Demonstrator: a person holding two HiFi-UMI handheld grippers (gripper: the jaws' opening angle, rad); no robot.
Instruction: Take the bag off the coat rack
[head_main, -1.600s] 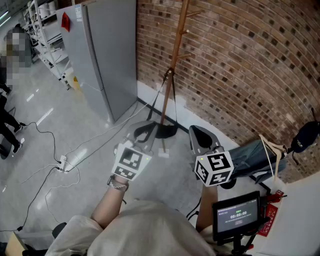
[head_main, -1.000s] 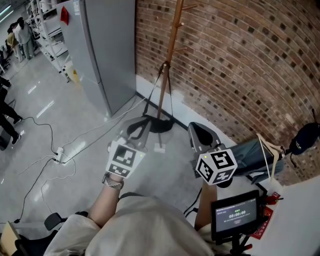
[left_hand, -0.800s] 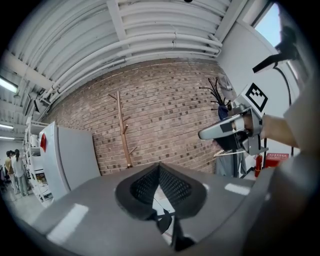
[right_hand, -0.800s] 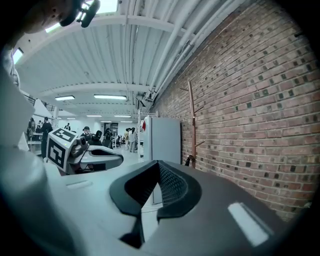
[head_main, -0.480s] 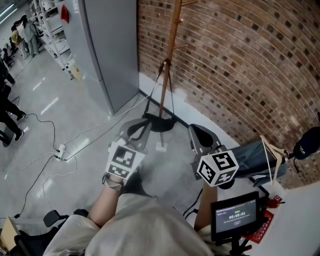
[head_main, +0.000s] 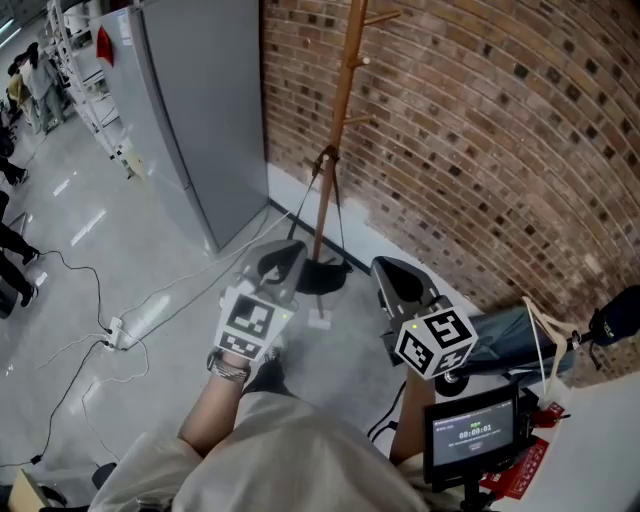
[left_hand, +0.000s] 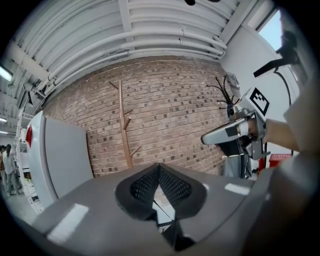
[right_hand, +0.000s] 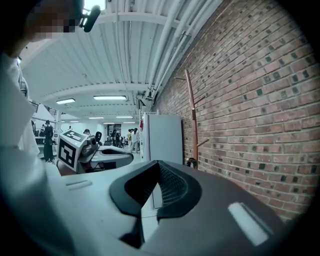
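A wooden coat rack (head_main: 343, 95) stands against the brick wall. Thin dark bag straps (head_main: 327, 165) hang from a low peg down to a dark shape (head_main: 325, 276) at the rack's foot; whether that is the bag's body or the base I cannot tell. My left gripper (head_main: 281, 258) is shut and empty, just left of the foot. My right gripper (head_main: 392, 276) is shut and empty, to its right. The rack (left_hand: 124, 125) stands ahead beyond the shut left gripper (left_hand: 159, 172). In the right gripper view the rack (right_hand: 192, 117) rises past the shut right gripper (right_hand: 158, 170).
A tall grey cabinet (head_main: 190, 110) stands left of the rack. Cables and a power strip (head_main: 125, 325) lie on the floor at left. A blue-grey object (head_main: 505, 335) and a small screen (head_main: 470, 425) sit at lower right. People stand far off at left.
Both grippers have advanced toward the foot of the coat rack, which now sits closer to their tips. Both stay shut and empty.
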